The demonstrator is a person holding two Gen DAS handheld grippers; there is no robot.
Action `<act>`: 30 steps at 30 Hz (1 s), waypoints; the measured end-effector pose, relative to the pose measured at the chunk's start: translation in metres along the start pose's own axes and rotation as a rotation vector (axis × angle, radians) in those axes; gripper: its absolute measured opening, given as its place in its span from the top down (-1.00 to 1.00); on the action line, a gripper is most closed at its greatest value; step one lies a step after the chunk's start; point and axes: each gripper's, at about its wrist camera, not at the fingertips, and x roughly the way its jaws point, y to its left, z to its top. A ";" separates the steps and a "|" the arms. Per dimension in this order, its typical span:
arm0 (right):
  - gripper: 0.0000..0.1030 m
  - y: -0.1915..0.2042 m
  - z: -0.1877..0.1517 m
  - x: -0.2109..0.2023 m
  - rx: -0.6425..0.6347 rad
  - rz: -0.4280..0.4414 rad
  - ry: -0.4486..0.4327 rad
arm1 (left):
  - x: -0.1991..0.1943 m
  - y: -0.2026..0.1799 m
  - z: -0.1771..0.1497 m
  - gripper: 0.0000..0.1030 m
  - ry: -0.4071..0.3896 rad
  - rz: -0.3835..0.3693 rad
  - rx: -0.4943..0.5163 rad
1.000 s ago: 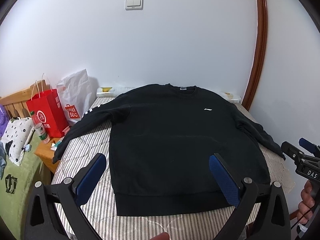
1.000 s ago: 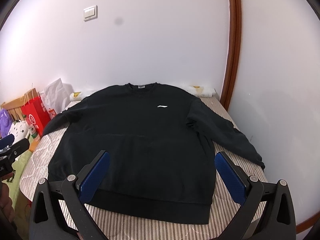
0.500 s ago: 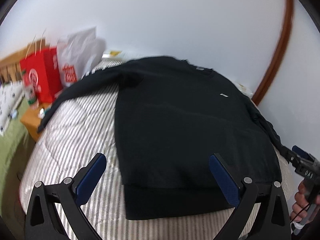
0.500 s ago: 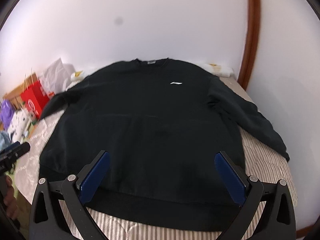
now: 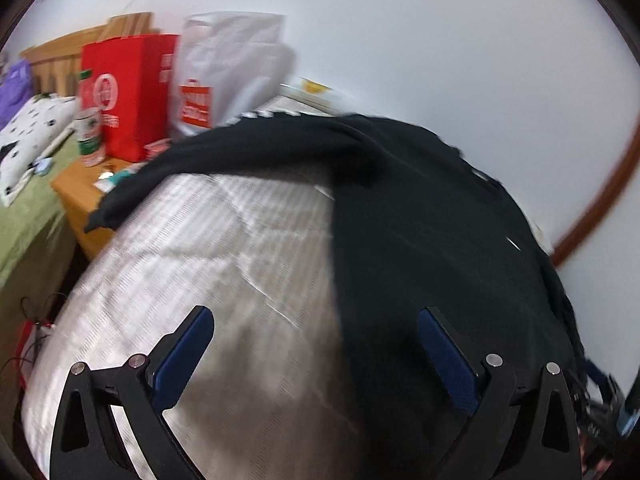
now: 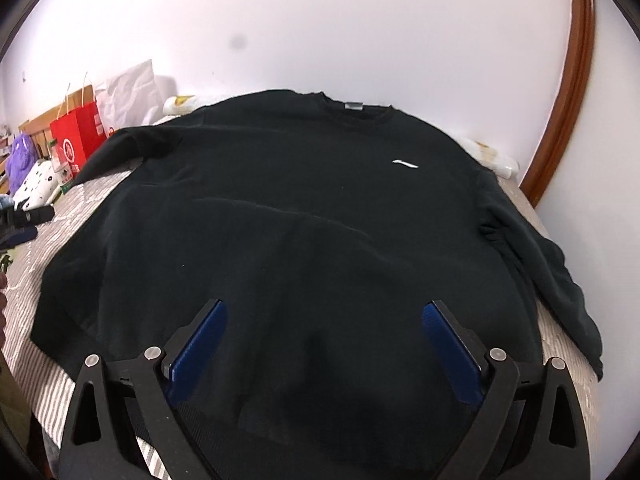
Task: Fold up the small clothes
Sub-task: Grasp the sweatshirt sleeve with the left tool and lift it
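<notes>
Right now, through my left wrist camera, I am holding my left gripper (image 5: 316, 354) with its fingers spread wide apart and gripping nothing, low in the frame. A black sweatshirt (image 5: 432, 240) is filling the right half of this blurred view, lying on a striped bed cover (image 5: 208, 264), and one sleeve is stretching toward the left edge of the bed. In the upper left, a red paper bag (image 5: 128, 96) and a white bag (image 5: 228, 68) are standing side by side against the wall, above a wooden nightstand (image 5: 80, 196).

Through my right wrist camera, I am keeping my right gripper (image 6: 322, 348) wide apart too, gripping nothing, low in the frame over the sweatshirt's lower part. The sweatshirt (image 6: 304, 208) is lying flat and face up across the middle of the frame, collar toward the wall, a small white logo (image 6: 405, 164) on the chest, one sleeve trailing down the right side. At the far left edge, the tip of my left gripper (image 6: 28, 216) is showing.
</notes>
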 end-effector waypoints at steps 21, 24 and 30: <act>-0.82 -0.008 0.051 0.060 0.035 0.042 0.009 | 0.089 0.097 0.102 -0.61 -0.053 0.043 -0.404; -0.82 -0.011 0.063 0.070 0.027 0.042 0.002 | 0.105 0.105 0.114 -0.61 -0.041 0.087 -0.407; -0.82 -0.018 0.087 0.098 0.032 0.052 -0.017 | 0.134 0.126 0.117 -0.60 0.023 0.120 -0.470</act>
